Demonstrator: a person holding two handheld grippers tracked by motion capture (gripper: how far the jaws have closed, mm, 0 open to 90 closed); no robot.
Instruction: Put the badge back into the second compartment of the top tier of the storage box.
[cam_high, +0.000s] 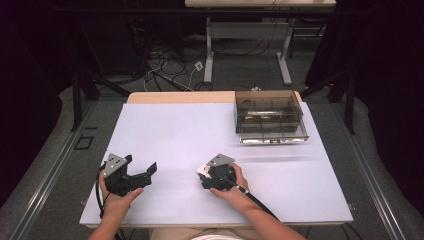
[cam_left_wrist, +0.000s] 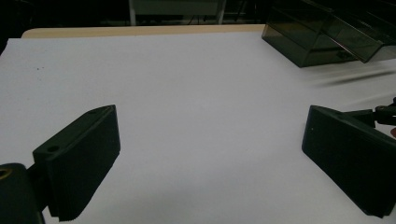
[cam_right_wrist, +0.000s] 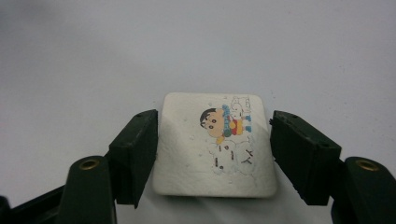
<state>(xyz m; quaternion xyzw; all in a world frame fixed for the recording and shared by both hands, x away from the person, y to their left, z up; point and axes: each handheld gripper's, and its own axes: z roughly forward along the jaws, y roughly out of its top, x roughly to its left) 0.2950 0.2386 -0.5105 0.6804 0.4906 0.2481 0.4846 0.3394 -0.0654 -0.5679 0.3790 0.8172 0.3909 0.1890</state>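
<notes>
A white square tile (cam_right_wrist: 215, 154) with a small colourful cartoon figure printed on it sits between the two black jaws of my right gripper (cam_right_wrist: 215, 119), which is shut on its side edges just above the white table. From above, the tile (cam_high: 202, 169) peeks out as a white corner under the right gripper (cam_high: 205, 173), held in a hand near the table's front middle. My left gripper (cam_high: 141, 164) rests at the front left in the other hand. Its jaws (cam_left_wrist: 212, 116) stand wide open with only bare table between them.
A smoky transparent box (cam_high: 270, 117) with several compartments stands at the table's back right; it also appears in the left gripper view (cam_left_wrist: 322, 39). The white table top (cam_high: 175, 130) spreads between it and the hands. Cables and desk legs lie on the floor beyond.
</notes>
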